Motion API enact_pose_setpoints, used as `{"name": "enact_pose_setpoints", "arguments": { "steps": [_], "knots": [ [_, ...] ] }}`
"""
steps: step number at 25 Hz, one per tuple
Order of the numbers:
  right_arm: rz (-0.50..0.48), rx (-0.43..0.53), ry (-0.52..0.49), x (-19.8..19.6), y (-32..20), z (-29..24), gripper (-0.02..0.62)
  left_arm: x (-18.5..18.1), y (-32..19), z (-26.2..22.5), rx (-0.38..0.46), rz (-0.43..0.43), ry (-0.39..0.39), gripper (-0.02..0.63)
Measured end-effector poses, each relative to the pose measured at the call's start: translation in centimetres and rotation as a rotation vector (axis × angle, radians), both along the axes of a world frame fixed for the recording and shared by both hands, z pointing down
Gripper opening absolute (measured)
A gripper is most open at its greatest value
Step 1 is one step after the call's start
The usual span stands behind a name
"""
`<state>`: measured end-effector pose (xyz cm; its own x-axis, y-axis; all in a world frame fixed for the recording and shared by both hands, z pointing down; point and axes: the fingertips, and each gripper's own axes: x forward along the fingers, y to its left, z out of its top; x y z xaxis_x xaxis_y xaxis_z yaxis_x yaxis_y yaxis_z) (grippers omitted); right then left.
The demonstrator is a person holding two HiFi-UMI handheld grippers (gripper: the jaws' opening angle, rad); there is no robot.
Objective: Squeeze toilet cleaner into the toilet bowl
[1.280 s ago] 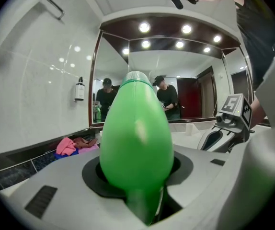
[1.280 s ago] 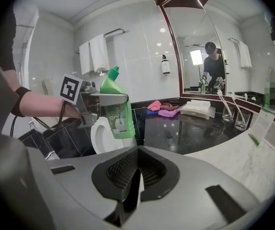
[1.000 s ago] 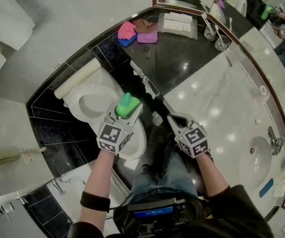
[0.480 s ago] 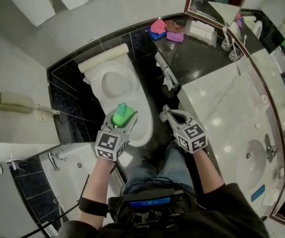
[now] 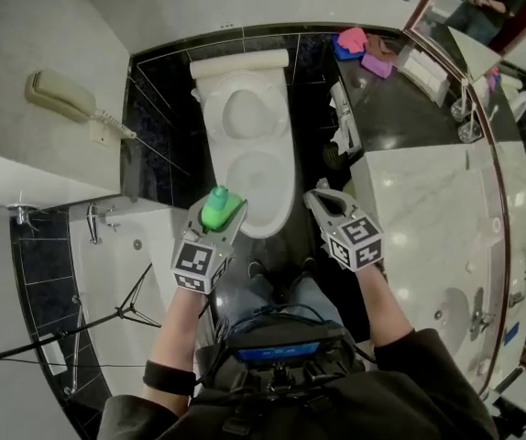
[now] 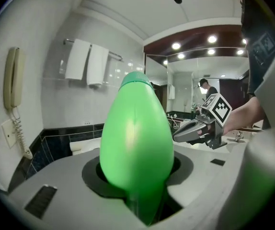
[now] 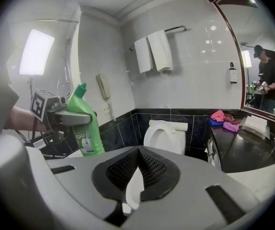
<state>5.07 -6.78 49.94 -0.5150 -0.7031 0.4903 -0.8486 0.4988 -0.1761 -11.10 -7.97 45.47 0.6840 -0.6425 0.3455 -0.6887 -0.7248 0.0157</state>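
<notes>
**Bottle's in hand, just not over the bowl yet**

The left gripper (image 5: 217, 214) is clamped round the green toilet cleaner bottle (image 6: 136, 138) and holds it upright, nozzle on top. The right gripper (image 5: 316, 196) is clenched shut on nothing, off to the bottle's right. The toilet bowl (image 5: 284, 204) sits just ahead of the two tools, roughly between them.

My worries: that bottle is smooth and tapered, so tipping it nozzle-down could let it slide in the jaws. If the squeeze comes before the nozzle clears the rim, cleaner lands on the dark floor (image 5: 313, 154). I also can't tell if the cap is off. If it's on, squeezing gets nothing.
</notes>
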Motion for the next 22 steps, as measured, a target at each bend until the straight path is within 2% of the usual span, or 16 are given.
{"name": "enact_pose_setpoints", "arguments": {
  "steps": [7, 22],
  "knots": [
    [-0.078, 0.003, -0.008, -1.4, 0.8, -0.6, 0.002, -1.7, 2.5, -0.1, 0.005, -0.079, 0.013, 0.19],
    [-0.128, 0.01, 0.004, -2.1, 1.7, -1.0, 0.002, -2.7, 4.6, -0.3, 0.004, -0.107, 0.006, 0.189]
  ]
}}
